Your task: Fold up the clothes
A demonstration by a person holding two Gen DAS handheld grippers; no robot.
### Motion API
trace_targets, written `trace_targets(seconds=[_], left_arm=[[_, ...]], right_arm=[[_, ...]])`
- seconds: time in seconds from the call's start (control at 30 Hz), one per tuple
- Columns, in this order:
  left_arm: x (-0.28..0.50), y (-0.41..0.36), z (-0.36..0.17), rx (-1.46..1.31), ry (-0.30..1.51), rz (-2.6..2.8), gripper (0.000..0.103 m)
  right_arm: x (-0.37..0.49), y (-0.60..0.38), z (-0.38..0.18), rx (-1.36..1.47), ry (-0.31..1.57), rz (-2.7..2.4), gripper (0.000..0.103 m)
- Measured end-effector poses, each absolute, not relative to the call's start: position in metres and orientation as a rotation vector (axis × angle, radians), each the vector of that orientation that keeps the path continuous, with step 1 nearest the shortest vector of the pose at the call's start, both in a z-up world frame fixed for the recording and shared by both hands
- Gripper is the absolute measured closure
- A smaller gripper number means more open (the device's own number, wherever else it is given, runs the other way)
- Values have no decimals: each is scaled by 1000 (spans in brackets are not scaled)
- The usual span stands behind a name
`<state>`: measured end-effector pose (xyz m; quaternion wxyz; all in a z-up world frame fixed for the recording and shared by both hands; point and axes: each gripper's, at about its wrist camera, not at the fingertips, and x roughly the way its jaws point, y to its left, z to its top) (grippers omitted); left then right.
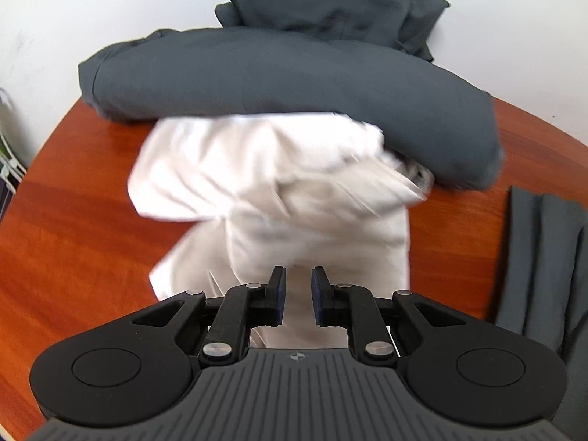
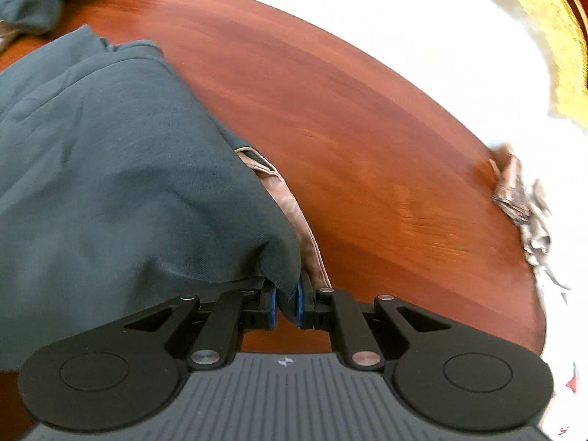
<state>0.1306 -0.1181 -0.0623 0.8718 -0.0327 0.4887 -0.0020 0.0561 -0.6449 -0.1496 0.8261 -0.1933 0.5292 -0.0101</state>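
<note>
- On the left, the left gripper point(image 1: 298, 296) points down at the brown table point(image 1: 81, 228). Its jaws are only a little apart, and a white cloth point(image 1: 272, 183) sits between them. It looks pinched, but I cannot tell for sure.
- The white cloth is bunched up near the middle of the table, with its far end under a dark grey garment point(image 1: 294, 84).
- More grey clothes point(image 1: 330, 3) are piled at the far edge. A folded grey piece point(image 1: 540, 264) lies by the right edge.
- On the right, the right gripper point(image 2: 286, 303) also tilts down. Its jaws are nearly shut and pinch a corner of the dark grey garment point(image 2: 110, 169).
- A tan cloth point(image 2: 290, 213) peeks out under that corner.
- What could go wrong: the grip holds only a thin bit, so a quick pull might let it slip out.
- The two clothes overlap, so lifting one may drag the other and mess up the fold.
</note>
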Motion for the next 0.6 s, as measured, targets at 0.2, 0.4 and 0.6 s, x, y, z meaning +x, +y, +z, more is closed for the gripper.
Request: trace_targets(seconds=[0.2,0.4,0.6], left_arm=[[86,-157,-65,-88,1025,-4,81],[57,-202,-64,-74,1046,-84,80],[38,-239,-53,6,1033,-168,61]], right_arm=[[76,-686,-151,-432,1118,-41,91],[80,-694,-148,-458,1121,12,83],[59,-684,-131,-454,1111,33,49]])
